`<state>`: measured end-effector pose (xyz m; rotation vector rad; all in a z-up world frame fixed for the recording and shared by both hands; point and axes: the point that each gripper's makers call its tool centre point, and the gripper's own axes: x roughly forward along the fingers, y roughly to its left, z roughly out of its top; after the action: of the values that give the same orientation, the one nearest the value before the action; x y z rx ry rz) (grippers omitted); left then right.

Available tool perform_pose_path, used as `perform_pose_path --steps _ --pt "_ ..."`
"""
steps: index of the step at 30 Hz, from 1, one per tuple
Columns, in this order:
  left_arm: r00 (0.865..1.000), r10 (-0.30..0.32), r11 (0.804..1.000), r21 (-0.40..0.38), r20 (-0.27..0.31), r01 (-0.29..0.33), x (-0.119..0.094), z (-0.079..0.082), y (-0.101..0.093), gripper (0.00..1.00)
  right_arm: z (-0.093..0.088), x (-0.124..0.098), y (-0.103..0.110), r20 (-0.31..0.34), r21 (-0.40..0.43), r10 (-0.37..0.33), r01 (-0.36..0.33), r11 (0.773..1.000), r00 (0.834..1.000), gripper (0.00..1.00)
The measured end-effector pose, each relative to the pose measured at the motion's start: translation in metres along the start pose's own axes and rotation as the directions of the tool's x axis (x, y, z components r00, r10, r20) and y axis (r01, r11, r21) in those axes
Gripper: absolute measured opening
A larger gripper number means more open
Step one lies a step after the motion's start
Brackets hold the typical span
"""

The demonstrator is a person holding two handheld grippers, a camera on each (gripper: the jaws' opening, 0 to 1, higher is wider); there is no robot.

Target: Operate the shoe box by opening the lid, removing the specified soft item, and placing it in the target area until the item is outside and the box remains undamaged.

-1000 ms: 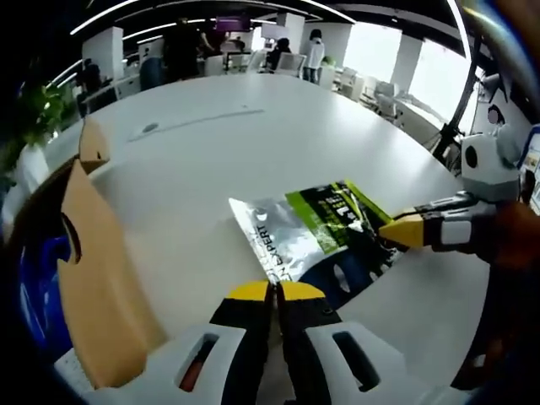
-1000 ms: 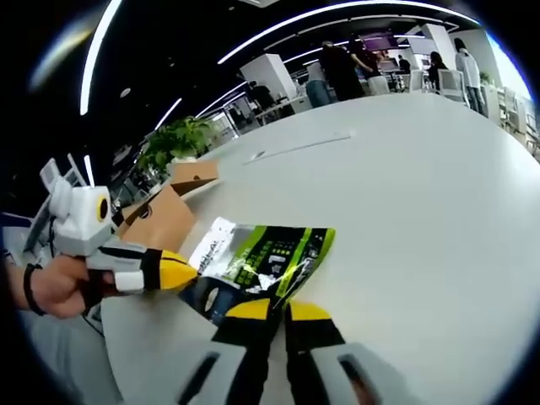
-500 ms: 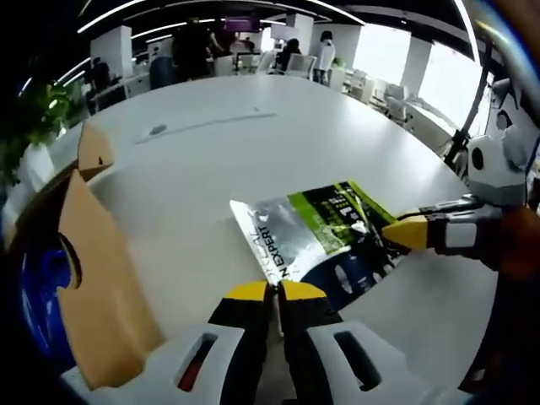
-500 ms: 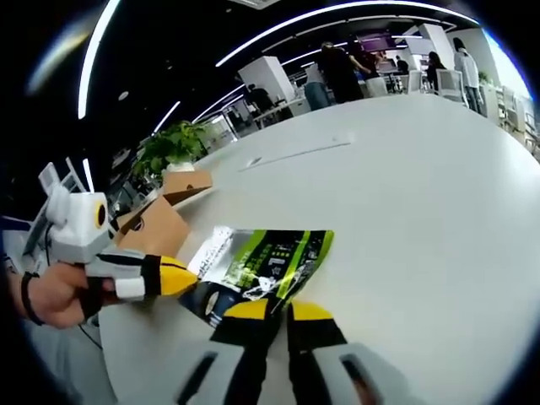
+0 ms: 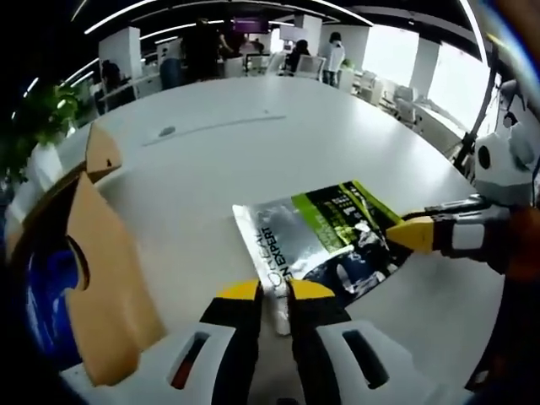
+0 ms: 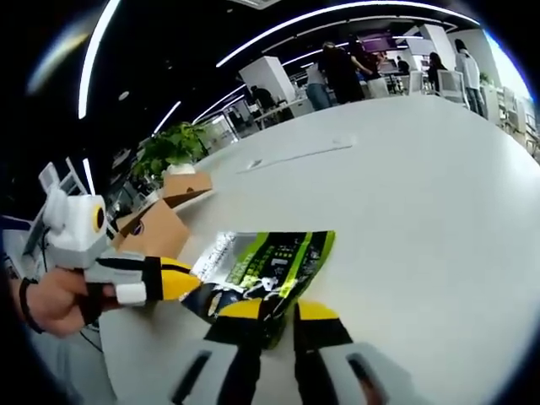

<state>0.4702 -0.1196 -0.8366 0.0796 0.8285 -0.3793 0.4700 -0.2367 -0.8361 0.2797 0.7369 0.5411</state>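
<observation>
Pouch [image 5: 325,240], silver and green foil, lies flat on the white table [image 5: 236,152], just beside the open shoe box [image 5: 89,270] and outside it. We see the left gripper [image 5: 275,292] with its yellow tips slightly parted astride the pouch's silver end. The right gripper [image 6: 275,311] has a small gap too, the pouch's dark edge lying between its tips. Beyond the pouch, past the box's raised cardboard flap [image 6: 187,182], stands a potted plant [image 6: 173,142].
</observation>
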Motion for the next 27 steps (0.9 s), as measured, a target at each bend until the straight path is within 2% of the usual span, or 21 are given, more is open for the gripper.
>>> perform_pose_path --steps 3,13,16,18,23,27 --pt "1.000 0.010 1.000 0.030 -0.006 -0.010 -0.003 -0.001 0.000 0.13 -0.002 0.000 0.001 -0.005 0.009 -0.002 0.002 1.000 1.000 0.12" --pt "1.000 0.003 1.000 0.015 -0.003 -0.003 -0.014 -0.002 0.001 0.13 -0.005 -0.010 -0.002 -0.021 -0.002 -0.032 0.032 0.999 0.999 0.18" --pt "0.999 -0.031 0.999 0.008 0.022 0.031 -0.021 0.001 -0.008 0.15 -0.001 -0.017 -0.008 -0.014 0.000 -0.058 0.058 0.998 0.998 0.22" --pt "0.999 -0.044 0.999 0.031 0.029 0.043 -0.025 0.002 -0.011 0.16 0.000 -0.021 -0.010 -0.010 0.009 -0.066 0.066 0.998 0.998 0.24" --pt "0.994 -0.090 0.996 0.034 0.057 0.088 -0.038 0.004 -0.016 0.17 0.005 -0.031 -0.004 -0.001 -0.007 -0.063 0.063 0.998 0.998 0.26" --pt "0.986 -0.142 0.989 0.052 0.088 0.138 -0.053 0.008 -0.019 0.19 0.009 -0.036 0.001 0.011 -0.011 -0.057 0.057 0.998 0.998 0.31"
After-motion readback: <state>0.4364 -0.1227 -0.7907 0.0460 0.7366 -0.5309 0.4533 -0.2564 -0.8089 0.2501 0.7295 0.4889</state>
